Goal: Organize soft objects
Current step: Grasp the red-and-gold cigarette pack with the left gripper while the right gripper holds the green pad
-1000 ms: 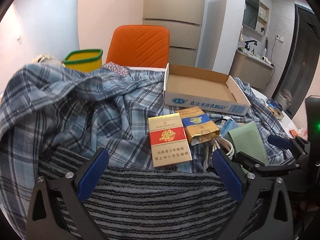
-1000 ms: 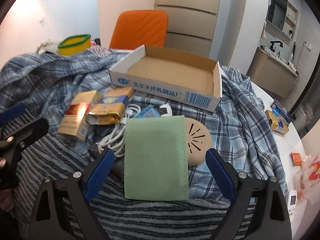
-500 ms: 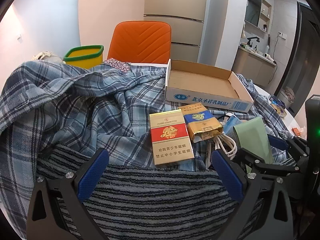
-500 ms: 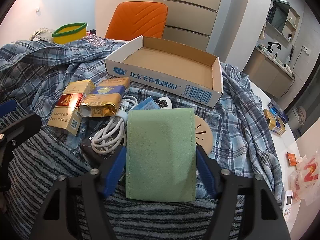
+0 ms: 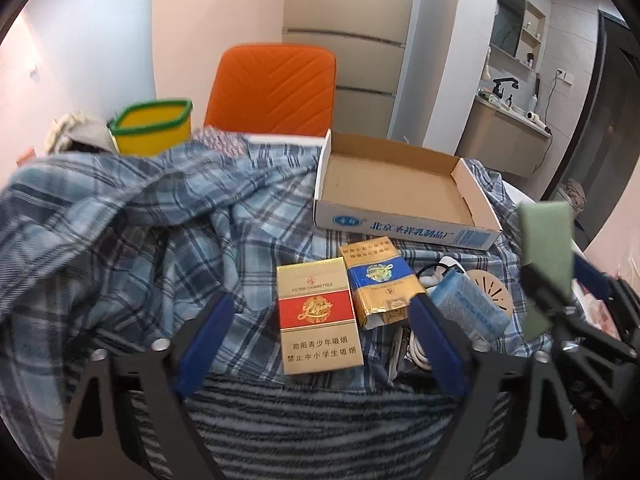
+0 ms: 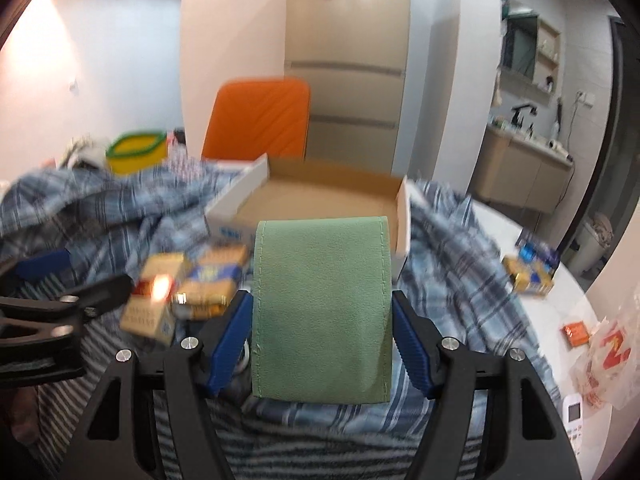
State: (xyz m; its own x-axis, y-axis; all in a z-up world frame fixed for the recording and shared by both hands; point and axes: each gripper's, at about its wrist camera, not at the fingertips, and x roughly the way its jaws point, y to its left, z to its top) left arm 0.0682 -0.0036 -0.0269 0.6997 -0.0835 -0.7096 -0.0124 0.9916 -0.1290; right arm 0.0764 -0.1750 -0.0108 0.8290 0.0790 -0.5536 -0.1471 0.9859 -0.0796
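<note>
My right gripper (image 6: 322, 344) is shut on a flat green fabric pouch (image 6: 320, 312) and holds it in the air before the open cardboard box (image 6: 236, 204). From the left wrist view the pouch (image 5: 544, 256) hangs at the far right, above the clutter. My left gripper (image 5: 320, 340) hovers over a red and gold cigarette pack (image 5: 316, 316). Its jaws are closing, the pack lies between them, and the pads stay apart from it. A blue plaid shirt (image 5: 140, 220) and a striped grey towel (image 5: 320, 420) cover the table.
A blue and gold pack (image 5: 378, 280), a blue tissue pack (image 5: 468, 308), a round tan disc (image 5: 490, 288) and a white cable (image 5: 420, 354) lie right of the red pack. A yellow bin (image 5: 150, 128) and an orange chair (image 5: 272, 88) stand behind. Small packs and a bag (image 6: 608, 352) sit at the table's right edge.
The right gripper closed on the green pouch and lifted it off the pile, uncovering the tissue pack and disc. The left gripper moved forward and its jaws narrowed around the red pack.
</note>
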